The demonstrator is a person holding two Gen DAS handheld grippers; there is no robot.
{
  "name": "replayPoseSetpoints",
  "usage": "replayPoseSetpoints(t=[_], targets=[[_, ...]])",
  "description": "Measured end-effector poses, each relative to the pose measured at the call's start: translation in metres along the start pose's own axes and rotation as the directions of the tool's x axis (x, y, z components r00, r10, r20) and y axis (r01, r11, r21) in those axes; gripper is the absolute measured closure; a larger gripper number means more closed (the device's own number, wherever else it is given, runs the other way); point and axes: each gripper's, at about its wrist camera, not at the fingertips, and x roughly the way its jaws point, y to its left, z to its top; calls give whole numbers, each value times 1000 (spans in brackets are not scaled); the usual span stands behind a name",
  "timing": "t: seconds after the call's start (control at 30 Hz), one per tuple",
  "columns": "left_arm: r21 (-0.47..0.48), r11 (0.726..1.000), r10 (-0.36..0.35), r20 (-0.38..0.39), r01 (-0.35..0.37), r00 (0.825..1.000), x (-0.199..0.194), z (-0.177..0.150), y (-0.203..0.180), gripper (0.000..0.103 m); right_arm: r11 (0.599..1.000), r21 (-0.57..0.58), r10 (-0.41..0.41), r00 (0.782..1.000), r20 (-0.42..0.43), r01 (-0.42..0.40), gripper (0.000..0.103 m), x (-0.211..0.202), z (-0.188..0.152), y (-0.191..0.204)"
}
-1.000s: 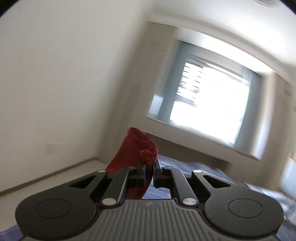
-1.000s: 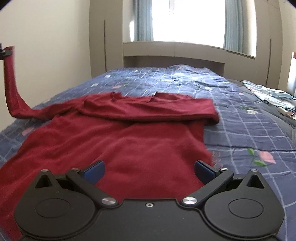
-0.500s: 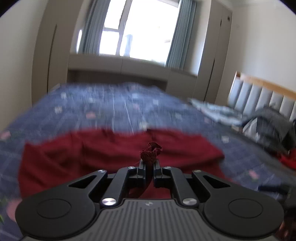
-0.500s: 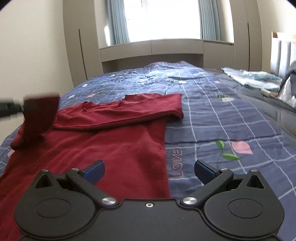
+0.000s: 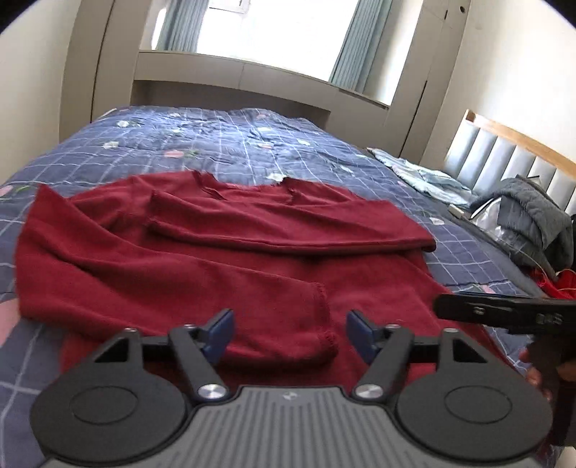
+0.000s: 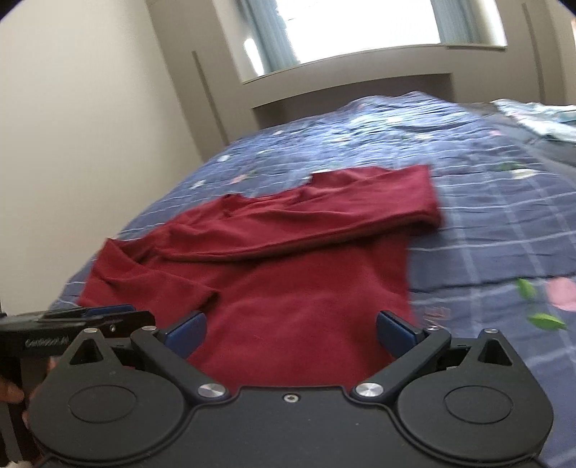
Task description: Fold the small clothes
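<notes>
The left tool [image 5: 289, 333] sits nearest, its blue-padded jaws opening with nothing pressed between them; the ribbed cuff [image 5: 324, 324] of a sleeve lies flat on the cloth just beyond the gap. The right tool [image 6: 291, 333] hangs with its jaws spread wide over the lower body of the same garment, gripping nothing. Each tool shows at the edge of the other's view, black and slim, with part of a hand [image 5: 536, 374] around the right one's handle.

The red sweater [image 5: 223, 252] is a soft, fuzzy knit spread on the bed [image 5: 252, 144]. Its near sleeve runs diagonally across the chest, and the far sleeve is folded straight across below the notched neckline [image 5: 244, 187], making a long, flat band. The bed's quilted cover is dark blue with a pale grid and small pink flowers with green leaves. Farther right lie a light blue cloth [image 5: 421, 176] and a crumpled grey garment [image 5: 532, 216] by the padded headboard [image 5: 504, 158]. Beyond, a bright window [image 5: 280, 32] with curtains.
</notes>
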Motion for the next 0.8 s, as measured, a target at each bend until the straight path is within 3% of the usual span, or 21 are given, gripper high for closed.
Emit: replayPoseSetpoints(t=[0.1,0.2,0.4,0.63,0.8], targets=[[-46,998,42,9,-41,999,-16,-3,12,10,999,-12,41,998,-42,-41,13,23,7,12],[-99,989,114,28,-111,993,-37,-6,28,1,996,-47,77,994,-84,-81,24,46,12,28],[-198,947,263,17,-254,965,-69,-13,69,1,985,-133,90,982,-166,-112,39,91,19,54],[-272,905,343,15,-327,939,-90,-20,108,1,972,-185,108,977,-186,-143,94,94,33,72],[-282,898,359,24,-338,933,-95,-22,117,1,953,-108,270,953,-136,-285,101,65,89,90]])
